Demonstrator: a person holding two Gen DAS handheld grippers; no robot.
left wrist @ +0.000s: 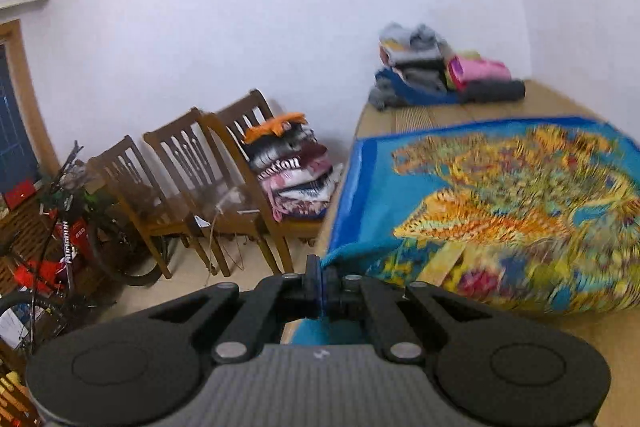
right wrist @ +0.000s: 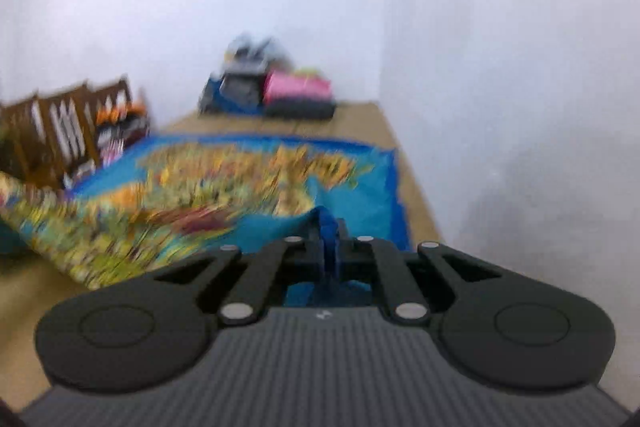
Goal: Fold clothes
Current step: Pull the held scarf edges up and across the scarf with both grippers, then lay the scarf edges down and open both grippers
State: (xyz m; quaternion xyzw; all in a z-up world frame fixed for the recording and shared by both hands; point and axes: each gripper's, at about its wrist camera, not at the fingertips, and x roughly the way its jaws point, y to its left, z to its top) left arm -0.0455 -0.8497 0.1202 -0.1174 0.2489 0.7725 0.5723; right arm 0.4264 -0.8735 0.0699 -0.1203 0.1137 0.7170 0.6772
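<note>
A blue cloth with a yellow-orange pattern [left wrist: 500, 203] lies spread on the tan table [left wrist: 560, 103], its near part lifted. My left gripper [left wrist: 322, 275] is shut on the cloth's near left corner. In the right wrist view the same cloth [right wrist: 240, 179] shows blurred, and my right gripper [right wrist: 326, 239] is shut on its near right blue edge. Both corners are held above the table.
A heap of clothes [left wrist: 436, 67] sits at the table's far end by the white wall; it also shows in the right wrist view [right wrist: 268, 87]. Left of the table stand three wooden chairs [left wrist: 180, 179], one bearing a stack of folded clothes [left wrist: 292, 167]. A bicycle and clutter [left wrist: 60, 227] are at far left.
</note>
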